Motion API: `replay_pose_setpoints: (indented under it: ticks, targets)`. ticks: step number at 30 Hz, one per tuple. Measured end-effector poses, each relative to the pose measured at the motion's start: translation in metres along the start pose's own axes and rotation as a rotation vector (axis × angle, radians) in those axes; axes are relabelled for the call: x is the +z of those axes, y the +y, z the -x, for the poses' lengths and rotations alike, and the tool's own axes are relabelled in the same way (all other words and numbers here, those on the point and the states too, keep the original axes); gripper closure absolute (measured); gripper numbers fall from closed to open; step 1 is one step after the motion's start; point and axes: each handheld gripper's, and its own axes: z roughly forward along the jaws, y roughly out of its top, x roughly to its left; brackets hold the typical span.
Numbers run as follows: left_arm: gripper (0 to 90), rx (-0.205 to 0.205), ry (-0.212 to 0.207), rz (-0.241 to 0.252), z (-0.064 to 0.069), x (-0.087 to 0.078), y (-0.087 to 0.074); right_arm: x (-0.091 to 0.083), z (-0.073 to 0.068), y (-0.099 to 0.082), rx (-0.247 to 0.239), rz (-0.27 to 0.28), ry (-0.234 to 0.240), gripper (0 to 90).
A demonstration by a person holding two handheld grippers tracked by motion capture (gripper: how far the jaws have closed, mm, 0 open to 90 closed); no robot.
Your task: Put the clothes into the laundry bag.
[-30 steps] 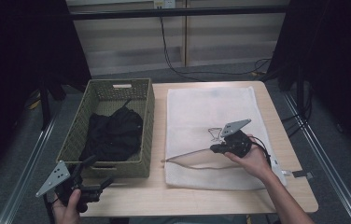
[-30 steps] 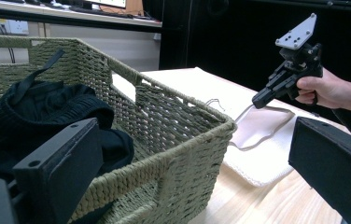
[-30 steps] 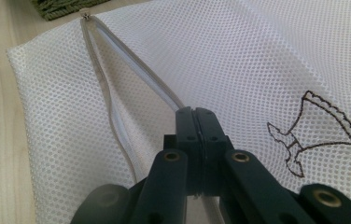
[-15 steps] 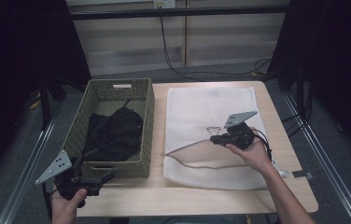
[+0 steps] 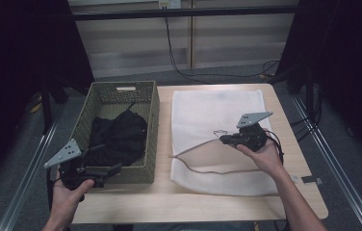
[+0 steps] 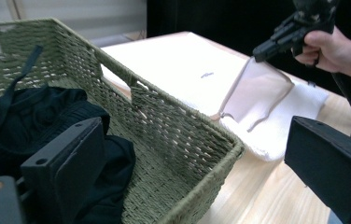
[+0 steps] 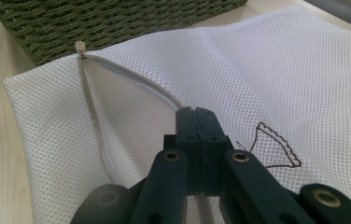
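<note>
Pinching the upper lip of the mesh laundry bag (image 5: 217, 125), the right gripper (image 5: 223, 140) is holding the zipper mouth open on the table (image 5: 135, 204); high view. The left gripper (image 5: 103, 171) is hanging by the wicker basket (image 5: 116, 89), jaws spread, holding nothing.

Left gripper view: the black garment (image 6: 38, 121) is lying in the basket, untouched.

Right gripper view: fingers (image 7: 186, 135) are pressing together on the zipper edge (image 7: 131, 84).

Judgement: bag opened; loading the garment remaining.
</note>
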Motion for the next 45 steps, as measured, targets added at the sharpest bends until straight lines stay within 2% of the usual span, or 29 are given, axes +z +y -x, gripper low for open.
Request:
replay_pose_setpoints:
  ticks: [1, 3, 4, 6, 8, 9, 10, 11, 12, 13, 16, 18, 21, 22, 25, 29, 32, 36, 37, 38, 39, 40, 41, 42, 43, 45]
  targets:
    - [5.6, 0.009, 0.007, -0.024, -0.004, 0.002, 0.006, -0.001, 0.000, 0.001, 0.000, 0.007, -0.003, 90.0]
    - [5.9, -0.001, -0.006, -0.038, -0.009, 0.003, 0.012, -0.002, 0.001, 0.002, -0.001, 0.011, -0.005, 90.0]
    - [5.9, -0.001, -0.006, -0.038, -0.009, 0.003, 0.012, -0.002, 0.001, 0.002, -0.001, 0.011, -0.005, 90.0]
    - [5.9, 0.001, 0.006, -0.071, -0.015, 0.004, 0.021, -0.003, 0.001, 0.003, -0.002, 0.012, -0.008, 90.0]
    - [5.9, 0.008, 0.006, -0.076, -0.017, 0.005, 0.024, -0.003, 0.001, 0.002, 0.000, 0.013, -0.009, 90.0]
    - [5.9, 0.025, 0.007, -0.101, -0.022, 0.007, 0.029, -0.003, 0.001, 0.002, -0.001, 0.013, -0.011, 90.0]
    - [5.9, 0.025, 0.007, -0.101, -0.022, 0.007, 0.029, -0.003, 0.001, 0.002, -0.001, 0.013, -0.011, 90.0]
    - [6.0, 0.019, 0.013, -0.135, -0.028, 0.010, 0.033, -0.003, 0.001, 0.002, -0.001, 0.013, -0.011, 90.0]
    - [6.0, 0.019, 0.013, -0.135, -0.028, 0.010, 0.033, -0.003, 0.001, 0.002, 0.000, 0.013, -0.013, 90.0]
    - [6.0, 0.038, 0.035, -0.164, -0.034, 0.012, 0.037, -0.003, 0.001, 0.002, 0.000, 0.014, -0.012, 90.0]
    - [6.0, 0.041, 0.038, -0.205, -0.046, 0.015, 0.043, -0.003, 0.002, 0.002, 0.004, 0.016, -0.005, 90.0]
    - [6.0, 0.044, 0.064, -0.215, -0.053, 0.016, 0.045, -0.003, 0.002, 0.002, 0.006, 0.016, -0.007, 90.0]
    - [6.0, 0.035, 0.078, -0.220, -0.062, 0.017, 0.047, -0.003, 0.002, 0.003, 0.008, 0.019, -0.010, 90.0]
    - [6.0, 0.039, 0.076, -0.224, -0.068, 0.018, 0.048, -0.003, 0.002, 0.003, 0.010, 0.022, -0.012, 90.0]
    - [6.0, 0.026, 0.067, -0.231, -0.075, 0.022, 0.047, -0.004, 0.002, 0.005, 0.007, 0.029, -0.018, 90.0]
    - [6.0, 0.027, 0.054, -0.259, -0.079, 0.028, 0.049, -0.005, 0.003, 0.007, 0.010, 0.039, -0.022, 90.0]
    - [6.3, 0.016, 0.042, -0.294, -0.088, 0.038, 0.053, -0.006, 0.003, 0.008, 0.014, 0.043, -0.024, 90.0]
    - [6.5, 0.027, 0.045, -0.321, -0.094, 0.047, 0.056, -0.004, 0.000, 0.010, 0.004, 0.040, -0.022, 90.0]
    - [6.5, 0.037, 0.042, -0.370, -0.099, 0.055, 0.058, -0.004, -0.001, 0.011, 0.002, 0.041, -0.023, 90.0]
    - [6.5, 0.037, 0.042, -0.370, -0.099, 0.055, 0.058, -0.004, -0.001, 0.011, 0.001, 0.047, -0.022, 90.0]
    - [6.5, 0.042, 0.024, -0.408, -0.104, 0.064, 0.059, -0.004, 0.000, 0.011, -0.001, 0.047, -0.023, 90.0]
    - [6.5, 0.042, 0.024, -0.408, -0.104, 0.064, 0.059, -0.005, -0.001, 0.011, 0.000, 0.047, -0.025, 90.0]
    - [6.4, 0.038, 0.029, -0.443, -0.108, 0.072, 0.058, -0.005, -0.001, 0.011, 0.001, 0.045, -0.028, 90.0]
    - [5.4, 0.038, 0.029, -0.443, -0.108, 0.072, 0.058, -0.005, -0.001, 0.011, 0.001, 0.043, -0.027, 90.0]
    - [5.0, 0.022, 0.011, -0.470, -0.113, 0.078, 0.058, -0.006, 0.000, 0.010, 0.001, 0.046, -0.028, 90.0]
    - [4.8, 0.025, 0.002, -0.484, -0.117, 0.084, 0.058, -0.007, 0.000, 0.010, -0.001, 0.047, -0.029, 90.0]
